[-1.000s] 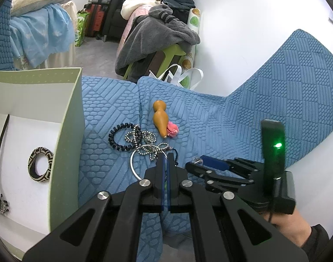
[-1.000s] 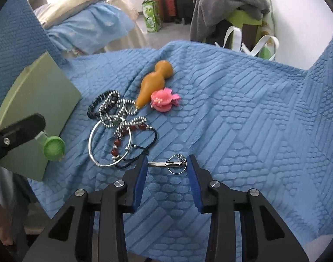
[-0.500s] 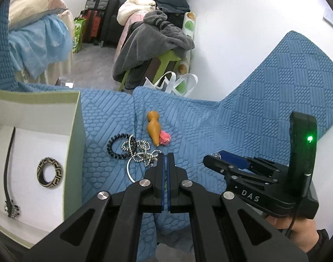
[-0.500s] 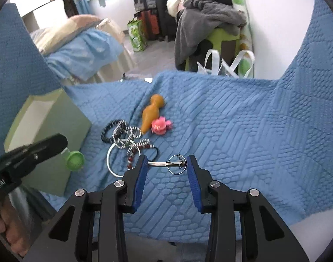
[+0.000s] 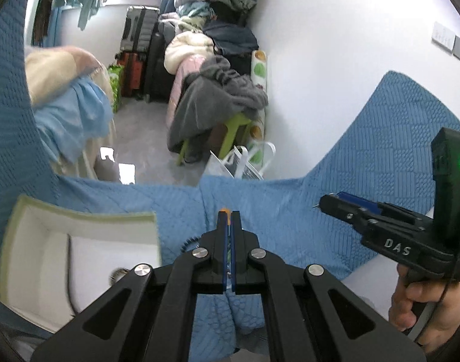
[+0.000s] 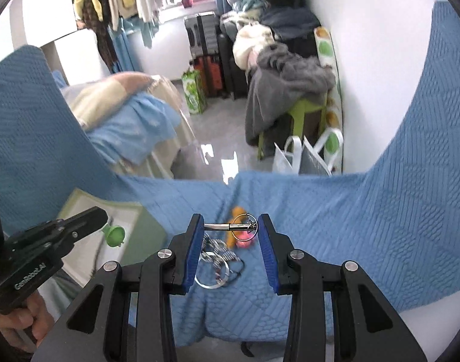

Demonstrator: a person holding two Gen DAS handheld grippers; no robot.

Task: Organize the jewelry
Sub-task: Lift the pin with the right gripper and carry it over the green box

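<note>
My right gripper [image 6: 231, 227] is shut on a small silver pin with key rings [image 6: 234, 227], held crosswise between the blue pads, high above the blue blanket. Below it lie a silver bangle [image 6: 212, 274], beaded bracelets [image 6: 219, 249], an orange gourd charm [image 6: 233, 235] and a pink flower clip [image 6: 245, 236]. My left gripper [image 5: 229, 220] is shut on a green ring-like piece, seen from the right wrist view [image 6: 115, 235], over the open green box [image 5: 82, 220]. The box holds a patterned ring [image 5: 118, 274], blurred.
The blue blanket [image 6: 320, 211] drapes over a white surface and ends near the far edge. Beyond it are a bed with a light blue sheet [image 6: 133, 123], a green stool under grey clothes [image 6: 290, 90], suitcases [image 6: 212, 57] and a white bag [image 6: 305, 157].
Both grippers have risen well above the blanket, so the jewelry pile looks smaller and farther. The right gripper kept hold of the silver pin; the left stayed shut.
</note>
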